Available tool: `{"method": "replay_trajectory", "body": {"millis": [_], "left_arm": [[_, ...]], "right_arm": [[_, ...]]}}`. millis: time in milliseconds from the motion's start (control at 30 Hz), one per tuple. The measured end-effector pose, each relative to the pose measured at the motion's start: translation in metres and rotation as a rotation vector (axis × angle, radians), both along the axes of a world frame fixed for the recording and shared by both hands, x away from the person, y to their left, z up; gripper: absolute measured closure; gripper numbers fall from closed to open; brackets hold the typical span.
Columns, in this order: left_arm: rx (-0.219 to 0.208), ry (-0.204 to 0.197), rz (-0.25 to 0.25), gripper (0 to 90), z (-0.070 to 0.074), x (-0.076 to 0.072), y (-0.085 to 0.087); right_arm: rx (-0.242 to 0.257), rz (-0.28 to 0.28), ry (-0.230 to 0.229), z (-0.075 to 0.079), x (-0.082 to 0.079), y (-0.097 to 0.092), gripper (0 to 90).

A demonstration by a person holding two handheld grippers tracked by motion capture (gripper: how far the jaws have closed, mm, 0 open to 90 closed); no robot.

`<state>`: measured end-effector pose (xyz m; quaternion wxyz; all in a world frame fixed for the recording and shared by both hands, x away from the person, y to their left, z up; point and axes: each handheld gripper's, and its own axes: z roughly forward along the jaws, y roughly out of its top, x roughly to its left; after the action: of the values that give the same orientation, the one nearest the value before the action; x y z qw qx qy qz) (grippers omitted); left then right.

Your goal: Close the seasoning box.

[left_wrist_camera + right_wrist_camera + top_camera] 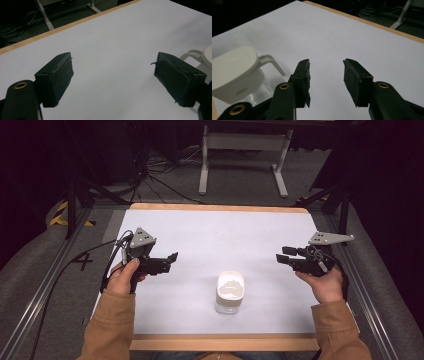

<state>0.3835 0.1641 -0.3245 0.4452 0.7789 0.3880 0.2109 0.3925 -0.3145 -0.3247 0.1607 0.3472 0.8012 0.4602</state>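
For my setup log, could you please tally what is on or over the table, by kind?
Lidded clear jug with a white lid and handle: 1
Hand-held gripper, left and right, both open: 2
Total: 3

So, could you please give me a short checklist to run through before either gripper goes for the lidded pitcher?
1. Left gripper open: ok, fingers wide apart.
2. Right gripper open: ok, narrower gap.
3. Both grippers hold nothing: ok.
4. Pitcher upright between them, white lid on: ok.
5. Handle free to grasp: ok.
6. Lid firmly seated: cannot tell.
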Motion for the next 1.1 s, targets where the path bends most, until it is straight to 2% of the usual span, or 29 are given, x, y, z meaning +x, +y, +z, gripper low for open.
{"method": "replay_trajectory", "body": {"millis": [100,267,433,500,633,867,900,1100], "left_arm": [[0.013,0.007,-0.003,15.6,-0.001,0.001,-0.001],[0.01,0.009,-0.003,15.6,-0.003,0.002,-0.002],[0.018,0.016,-0.005,15.6,-0.005,0.003,-0.003],[0.031,0.022,-0.007,15.6,-0.006,0.004,-0.003],[0.026,0.029,-0.004,15.6,-0.008,0.005,-0.004],[0.026,0.027,-0.005,15.6,-0.008,0.006,-0.003],[0.03,0.019,-0.008,15.6,-0.008,0.006,-0.002],[0.032,0.027,-0.009,15.6,-0.008,0.006,-0.002]], "right_arm": [[-0.016,-0.025,0.026,-0.007,0.005,-0.005,55.1],[-0.047,-0.079,0.09,-0.024,0.015,-0.015,54.6],[-0.075,-0.105,0.127,-0.038,0.022,-0.019,54.2],[-0.082,-0.109,0.15,-0.045,0.026,-0.02,54.2],[-0.109,-0.128,0.224,-0.057,0.033,-0.02,54.2],[-0.139,-0.125,0.26,-0.074,0.038,-0.016,54.6],[-0.146,-0.121,0.259,-0.074,0.038,-0.016,54.5],[-0.153,-0.113,0.256,-0.076,0.038,-0.013,54.0]]}}
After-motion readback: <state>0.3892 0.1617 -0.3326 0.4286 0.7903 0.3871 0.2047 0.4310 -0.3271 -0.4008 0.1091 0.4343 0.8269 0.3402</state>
